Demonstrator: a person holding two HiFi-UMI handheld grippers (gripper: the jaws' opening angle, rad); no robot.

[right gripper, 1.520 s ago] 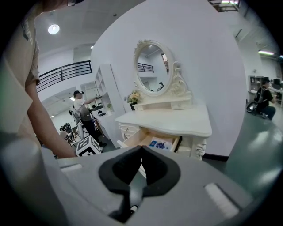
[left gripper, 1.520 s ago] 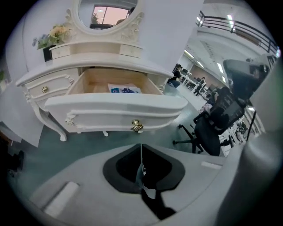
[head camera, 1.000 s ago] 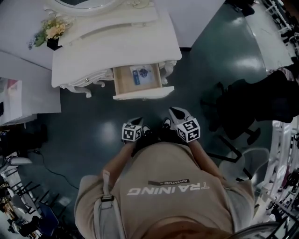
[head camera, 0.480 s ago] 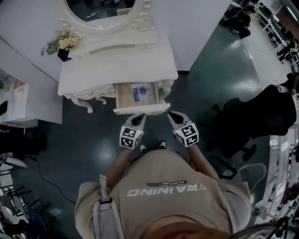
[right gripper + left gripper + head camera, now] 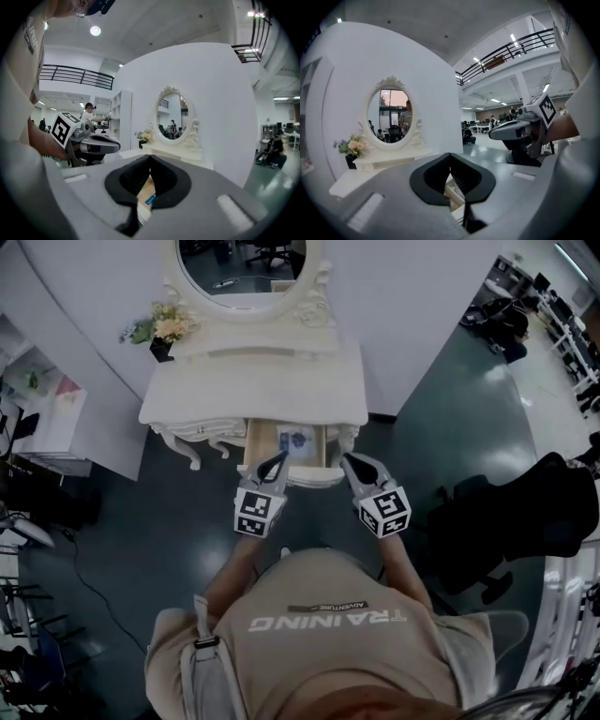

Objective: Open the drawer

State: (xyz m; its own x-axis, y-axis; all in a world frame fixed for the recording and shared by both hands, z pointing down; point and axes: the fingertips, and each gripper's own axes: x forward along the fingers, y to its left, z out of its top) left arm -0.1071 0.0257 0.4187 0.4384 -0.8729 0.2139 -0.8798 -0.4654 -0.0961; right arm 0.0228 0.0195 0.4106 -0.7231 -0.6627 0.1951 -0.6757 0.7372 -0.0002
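Drawer point(image 5: 309, 478) standing open below front edge of counter point(image 5: 253, 390), card point(image 5: 298, 440) inside, left tool point(image 5: 278, 457) and right tool point(image 5: 347, 458) both pinched shut on nothing just before its front panel: likely risk, nudging it back in through careless forward drift.

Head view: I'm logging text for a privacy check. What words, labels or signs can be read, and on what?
"TRAINING": shirt, upside down.
Small line above it: too small to read.
Card in drawer: print too small.
Left cube, right cube: marker patterns, no words.
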